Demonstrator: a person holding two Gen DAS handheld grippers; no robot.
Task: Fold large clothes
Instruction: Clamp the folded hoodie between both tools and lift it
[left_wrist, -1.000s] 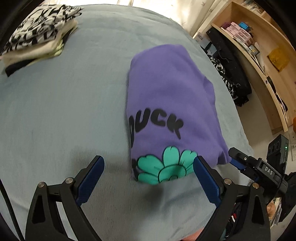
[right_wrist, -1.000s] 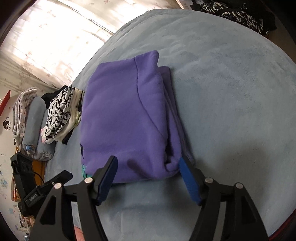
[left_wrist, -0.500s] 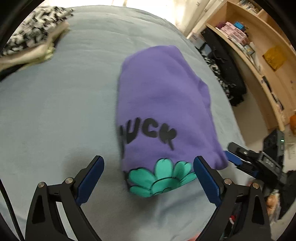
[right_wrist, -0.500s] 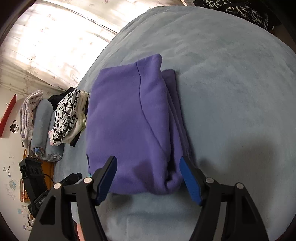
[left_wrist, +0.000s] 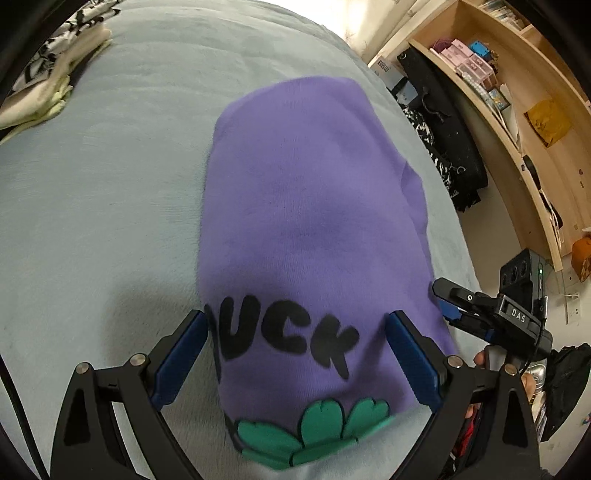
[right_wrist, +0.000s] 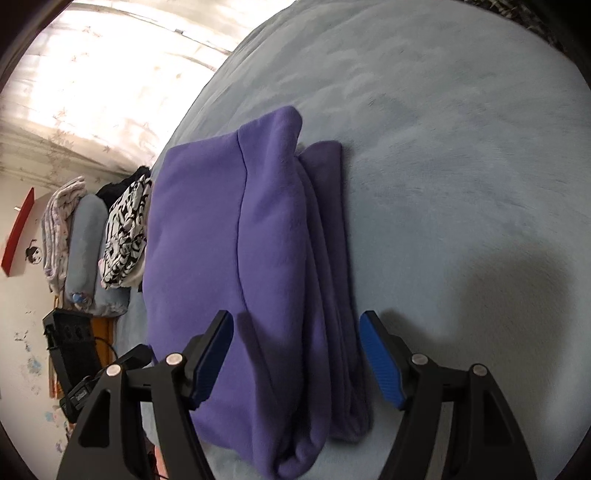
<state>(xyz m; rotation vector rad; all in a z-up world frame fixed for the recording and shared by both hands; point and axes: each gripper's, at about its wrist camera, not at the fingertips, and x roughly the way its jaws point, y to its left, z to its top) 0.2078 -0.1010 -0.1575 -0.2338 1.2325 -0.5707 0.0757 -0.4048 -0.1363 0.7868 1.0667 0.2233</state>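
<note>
Lying folded, purple sweatshirt (left_wrist: 314, 221) sits between both open hand-held grippers, ungripped.

A pale blue bed (left_wrist: 118, 155) carries a folded purple sweatshirt (left_wrist: 310, 221) lying flat near its middle, and well apart, toward the far edge, a stack of folded clothes (left_wrist: 55, 74) topped by black-and-white fabric.

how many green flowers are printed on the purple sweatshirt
1 that shows: a green flower at the near edge of the purple sweatshirt, below the black lettering. Folded layers may hide more.
</note>
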